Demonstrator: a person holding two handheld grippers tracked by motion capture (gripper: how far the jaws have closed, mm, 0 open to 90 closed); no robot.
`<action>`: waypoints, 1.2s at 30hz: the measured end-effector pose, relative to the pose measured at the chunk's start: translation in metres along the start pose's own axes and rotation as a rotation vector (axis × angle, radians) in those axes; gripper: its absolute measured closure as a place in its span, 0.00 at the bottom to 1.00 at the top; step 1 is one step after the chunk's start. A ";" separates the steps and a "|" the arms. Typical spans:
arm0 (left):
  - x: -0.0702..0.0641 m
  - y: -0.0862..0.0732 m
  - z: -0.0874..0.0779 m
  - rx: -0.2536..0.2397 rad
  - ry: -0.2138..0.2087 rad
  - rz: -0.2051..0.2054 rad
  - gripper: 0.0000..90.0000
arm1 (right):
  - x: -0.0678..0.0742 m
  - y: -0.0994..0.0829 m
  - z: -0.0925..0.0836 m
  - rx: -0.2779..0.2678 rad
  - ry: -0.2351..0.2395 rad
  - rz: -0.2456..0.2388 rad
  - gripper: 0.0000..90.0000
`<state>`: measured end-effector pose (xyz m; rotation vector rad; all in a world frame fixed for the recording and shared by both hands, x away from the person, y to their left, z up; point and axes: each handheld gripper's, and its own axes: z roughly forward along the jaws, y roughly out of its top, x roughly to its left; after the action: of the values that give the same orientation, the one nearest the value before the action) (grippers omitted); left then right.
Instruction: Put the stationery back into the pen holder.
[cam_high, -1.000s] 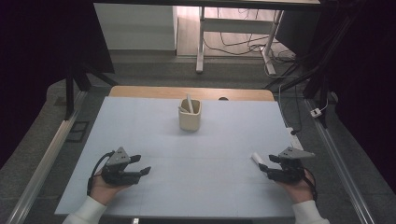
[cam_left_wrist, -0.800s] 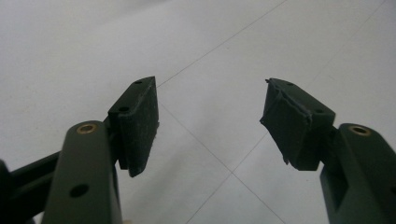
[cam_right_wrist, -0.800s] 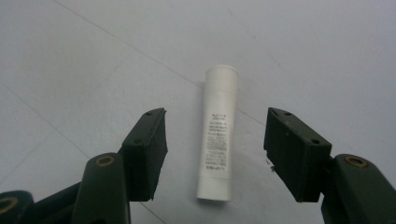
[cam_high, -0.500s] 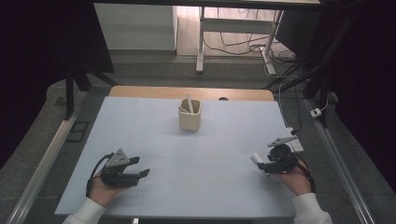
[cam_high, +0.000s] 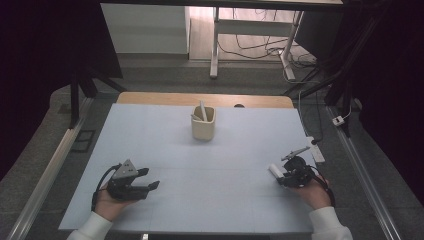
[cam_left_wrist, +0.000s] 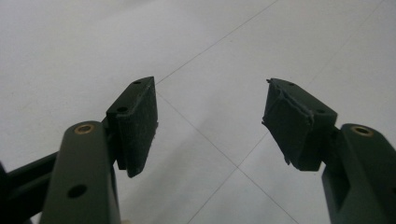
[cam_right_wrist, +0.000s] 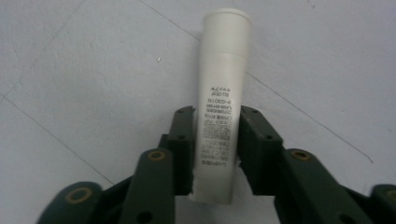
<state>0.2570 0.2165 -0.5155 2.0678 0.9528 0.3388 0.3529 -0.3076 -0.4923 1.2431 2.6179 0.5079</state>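
A white plastic tube (cam_right_wrist: 223, 98) with small printed text lies on the pale table mat. My right gripper (cam_right_wrist: 216, 121) has just been closing, and its pads (cam_right_wrist: 184, 149) now press on the tube's lower half from both sides. From above, the tube's (cam_high: 274, 171) free end pokes out to the left of my right gripper (cam_high: 281, 176), near the table's right side. My left gripper (cam_high: 149, 178) rests at the front left. Its jaws stand open over bare mat, with nothing between them (cam_left_wrist: 210, 112).
A cream cup (cam_high: 203, 127) stands at the middle back of the mat with a white stick-like item (cam_high: 203, 110) in it. A small white slip (cam_high: 318, 153) lies by the right edge. Metal rails (cam_high: 47, 170) run along both sides of the table.
My right gripper slid left onto the tube, rolled onto its side, and its jaws closed on the tube. The left gripper has kept still.
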 end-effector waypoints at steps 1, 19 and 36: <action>0.000 0.000 0.000 -0.001 0.000 0.001 0.39 | 0.000 0.000 0.000 -0.001 0.000 0.003 0.78; -0.053 0.052 0.021 0.006 -0.042 0.234 0.40 | 0.063 0.034 -0.012 -0.124 0.202 -0.225 0.79; -0.100 0.099 0.081 0.147 -0.148 0.508 0.40 | 0.137 0.078 0.011 -0.049 0.362 -0.474 0.78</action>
<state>0.2827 0.0596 -0.4815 2.4195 0.3615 0.3779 0.3257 -0.1529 -0.4765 0.5122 3.0330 0.7520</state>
